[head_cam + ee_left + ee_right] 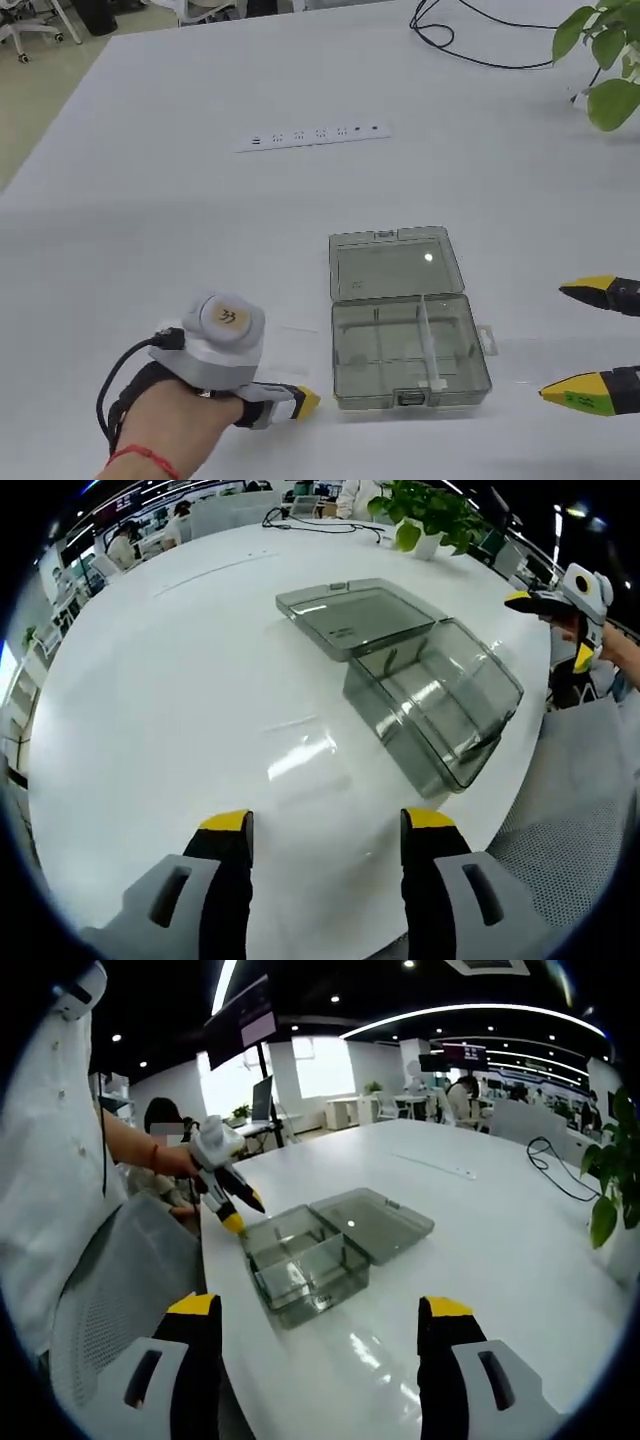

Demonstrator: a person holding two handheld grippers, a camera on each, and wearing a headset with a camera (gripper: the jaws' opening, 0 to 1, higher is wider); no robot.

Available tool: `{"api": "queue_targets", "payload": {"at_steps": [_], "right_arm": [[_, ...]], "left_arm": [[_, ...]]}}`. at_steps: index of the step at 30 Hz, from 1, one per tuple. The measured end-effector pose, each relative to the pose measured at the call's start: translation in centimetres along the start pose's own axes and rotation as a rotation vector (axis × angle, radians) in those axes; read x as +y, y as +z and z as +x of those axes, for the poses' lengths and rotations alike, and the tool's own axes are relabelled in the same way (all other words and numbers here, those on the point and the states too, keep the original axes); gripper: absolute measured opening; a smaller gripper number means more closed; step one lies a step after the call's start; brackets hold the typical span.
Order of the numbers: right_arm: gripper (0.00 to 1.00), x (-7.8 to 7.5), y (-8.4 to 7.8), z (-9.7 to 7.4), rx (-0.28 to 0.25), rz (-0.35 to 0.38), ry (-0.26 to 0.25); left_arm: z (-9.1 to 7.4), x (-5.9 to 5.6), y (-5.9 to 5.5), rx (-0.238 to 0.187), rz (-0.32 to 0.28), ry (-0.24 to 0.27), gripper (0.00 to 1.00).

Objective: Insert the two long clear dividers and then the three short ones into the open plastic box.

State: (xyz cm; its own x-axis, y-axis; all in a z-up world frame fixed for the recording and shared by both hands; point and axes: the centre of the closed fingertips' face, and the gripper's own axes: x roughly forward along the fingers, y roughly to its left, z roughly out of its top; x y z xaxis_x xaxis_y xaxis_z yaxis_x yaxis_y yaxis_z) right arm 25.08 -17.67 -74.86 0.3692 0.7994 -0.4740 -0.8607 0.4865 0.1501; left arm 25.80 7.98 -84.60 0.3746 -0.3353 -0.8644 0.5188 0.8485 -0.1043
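The open plastic box point(380, 398) sits on the white table point(200, 200), and its lid point(390, 262) is folded back flat behind it. One long clear divider point(428, 335) stands in the base, running from the hinge side toward the latch side. Fainter lines cross the base. It cannot be determined whether these are seated dividers or moulded ribs.

Loose clear pieces point(300, 752) lie flat on the table just beside the box, on its left in the head view. Their number cannot be counted.

Assessment: the task is partly done. At least one long divider is in place, and the pieces on the table remain to be inserted.

The left gripper point(327, 825) is low over the table near the front left corner of the box and points at the loose pieces. Its jaws are spread apart and hold nothing, and the pieces lie ahead of the tips, untouched. The right gripper point(585, 340) hangs well to the right of the box. Its jaws are spread wide, hold nothing and touch nothing.

A power strip point(313, 136) lies farther back on the table.
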Motion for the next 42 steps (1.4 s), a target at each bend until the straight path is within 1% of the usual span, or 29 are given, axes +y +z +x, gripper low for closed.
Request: {"api": "queue_targets", "payload": {"at_steps": [2,6,7,8,9,10,11,12,13,16,20,23,28,33,35,38,42], "right_arm": [[0.81,0.0,0.0,-0.1,-0.005,0.004,-0.002],[0.81,0.0,0.0,-0.2,-0.013,0.010,-0.009],[0.81,0.0,0.1,-0.2,-0.017,0.011,-0.011],[0.81,0.1,0.1,-0.2,-0.020,0.012,-0.012],[0.81,0.1,0.1,-0.2,-0.022,0.013,-0.012],[0.81,0.1,0.0,-0.2,-0.021,0.013,-0.013],[0.81,0.1,0.0,-0.2,-0.023,0.013,-0.013],[0.81,0.1,0.1,-0.2,-0.025,0.014,-0.014],[0.81,0.2,0.1,-0.2,-0.025,0.015,-0.016],[0.81,0.3,0.1,-0.2,-0.030,0.018,-0.018],[0.81,0.4,0.0,-0.1,-0.035,0.022,-0.019],[0.81,0.5,-0.2,-0.1,-0.031,0.024,-0.020],[0.81,0.6,-0.4,-0.2,-0.032,0.020,-0.025],[0.81,0.8,-0.6,-0.2,-0.031,0.013,-0.026],[0.81,0.8,-0.5,-0.2,-0.031,0.009,-0.026],[0.82,0.8,-0.5,-0.1,-0.037,0.006,-0.029],[0.82,0.9,-0.5,-0.1,-0.039,0.007,-0.030]], "left_arm": [[0.2,-0.1,-0.3,0.015,0.009,0.003,0.57],[0.2,0.0,-0.2,0.021,0.038,0.017,0.55],[0.3,0.1,-0.3,0.027,0.053,0.027,0.54],[0.2,0.4,-0.5,0.037,0.084,0.040,0.52],[0.1,0.9,-0.7,0.055,0.127,0.060,0.48],[0.2,0.8,-0.7,0.053,0.133,0.058,0.47],[0.2,0.7,-0.6,0.043,0.113,0.049,0.47],[0.1,0.8,-0.6,0.041,0.113,0.049,0.45],[0.1,0.9,-0.6,0.043,0.122,0.045,0.45],[0.0,1.3,-0.5,0.045,0.124,0.044,0.41],[0.1,1.4,-0.5,0.053,0.133,0.038,0.39],[0.0,1.4,-0.6,0.066,0.150,0.032,0.38],[0.1,1.4,-0.6,0.079,0.152,0.034,0.38],[0.1,1.3,-0.6,0.111,0.152,0.036,0.38],[0.1,1.2,-0.6,0.120,0.154,0.035,0.36],[0.1,1.1,-0.6,0.136,0.160,0.034,0.32],[0.0,1.2,-0.6,0.141,0.155,0.031,0.32]]}}
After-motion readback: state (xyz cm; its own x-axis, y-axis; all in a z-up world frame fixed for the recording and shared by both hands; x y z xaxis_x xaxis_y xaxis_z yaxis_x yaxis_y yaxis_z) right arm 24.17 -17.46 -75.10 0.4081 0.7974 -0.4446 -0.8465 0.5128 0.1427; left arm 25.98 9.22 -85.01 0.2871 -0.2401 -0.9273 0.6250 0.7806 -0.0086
